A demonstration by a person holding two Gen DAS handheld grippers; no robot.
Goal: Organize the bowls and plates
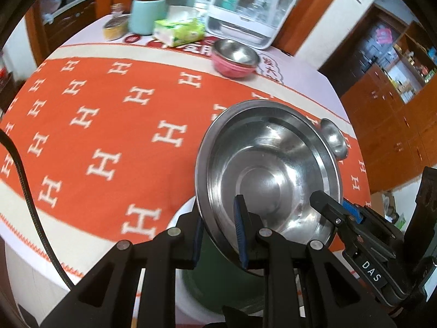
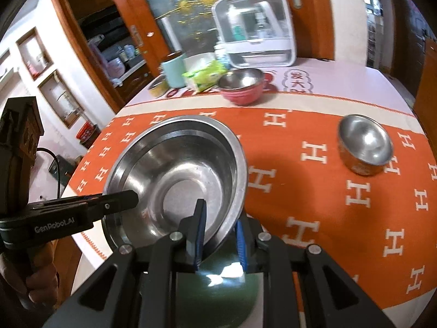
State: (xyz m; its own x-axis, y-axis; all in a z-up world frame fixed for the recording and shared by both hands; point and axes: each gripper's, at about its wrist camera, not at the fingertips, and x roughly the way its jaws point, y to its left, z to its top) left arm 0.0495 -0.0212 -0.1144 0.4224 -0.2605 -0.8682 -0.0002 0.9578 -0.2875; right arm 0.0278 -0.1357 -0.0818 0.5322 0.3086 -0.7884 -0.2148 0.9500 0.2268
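- Gripping the big steel bowl [image 1: 270, 175] by its near rim, the left gripper [image 1: 221, 235] has its blue pads nearly together, one inside the bowl wall and one outside.
- On the opposite side of the same bowl's rim, the right gripper [image 2: 220, 243] is pinched in the same way, jaws almost closed on the metal edge.
- Each wrist view shows the other gripper's black finger reaching over the big steel bowl's rim from the side.
- The big steel bowl is tilted and appears lifted clear of the orange cloth [image 1: 109, 125], patterned with white H letters, which covers the table.
- Beyond the big steel bowl and well apart from it, a pink bowl [image 1: 235, 58] with a steel inside sits near the far edge of the cloth.
- To the right of the big steel bowl, a small steel bowl [image 2: 364, 145] stands on the cloth.
- Behind the pink bowl are a green tissue pack [image 1: 179, 31], a pale teal canister [image 1: 146, 13] and a clear-lidded white box [image 1: 250, 8].
- A hand [image 2: 41, 278] grasps the left gripper's handle, left of the big steel bowl.
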